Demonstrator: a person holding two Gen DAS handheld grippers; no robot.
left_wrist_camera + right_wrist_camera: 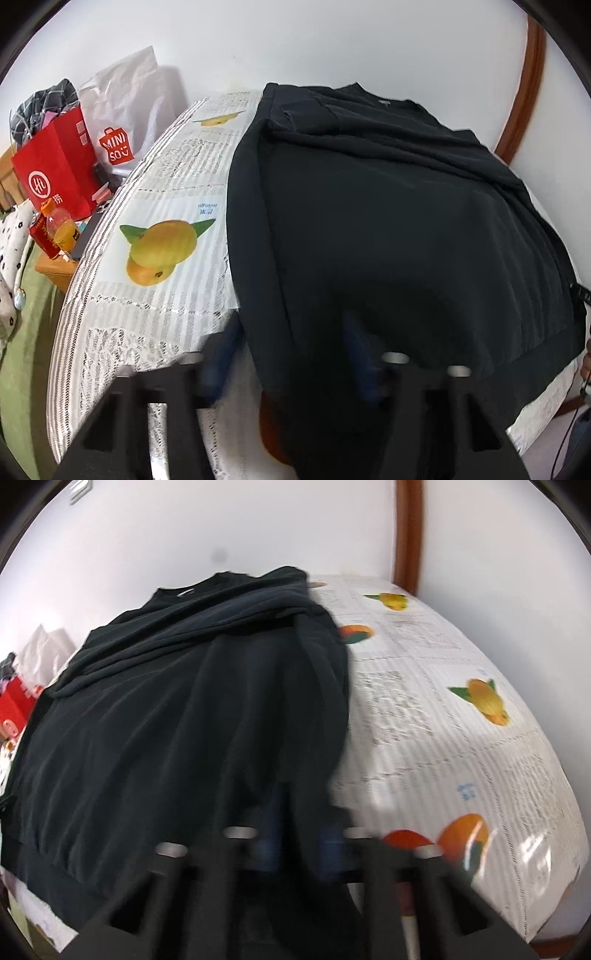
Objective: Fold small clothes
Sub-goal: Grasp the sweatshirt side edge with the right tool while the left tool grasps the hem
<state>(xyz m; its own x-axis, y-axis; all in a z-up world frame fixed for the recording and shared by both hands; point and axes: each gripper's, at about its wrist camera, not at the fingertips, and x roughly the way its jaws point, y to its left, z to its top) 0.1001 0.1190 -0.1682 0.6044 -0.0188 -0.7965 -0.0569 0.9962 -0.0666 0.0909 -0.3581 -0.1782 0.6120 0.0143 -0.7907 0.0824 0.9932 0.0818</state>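
A table (110, 332) under a white lace-patterned cloth printed with yellow and orange fruit filled most of both views, curving from the lower left to the upper centre in the left wrist view and sweeping across the right half of the right wrist view. Over it lay a black sweatshirt (388, 221), spread across the centre and right of the left wrist frame, its collar toward the top by the white wall and its hem reaching down to the bottom edge. In the right wrist view the same garment (166, 720) took the left and centre, one side folded inward along its right edge.

The left gripper (291, 354) sat at the bottom centre of its frame with the sweatshirt's lower left edge hanging between its blurred blue fingers (225, 350); whether the pads pressed the cloth I could not tell. The right gripper (299, 834) sat at the bottom centre of its frame, clenched on a fold of the sweatshirt's lower right edge.

At the far left of the left wrist view stood a red paper bag (55, 173), a white shopping bag (122, 110) behind it, and a small orange bottle (59, 229).
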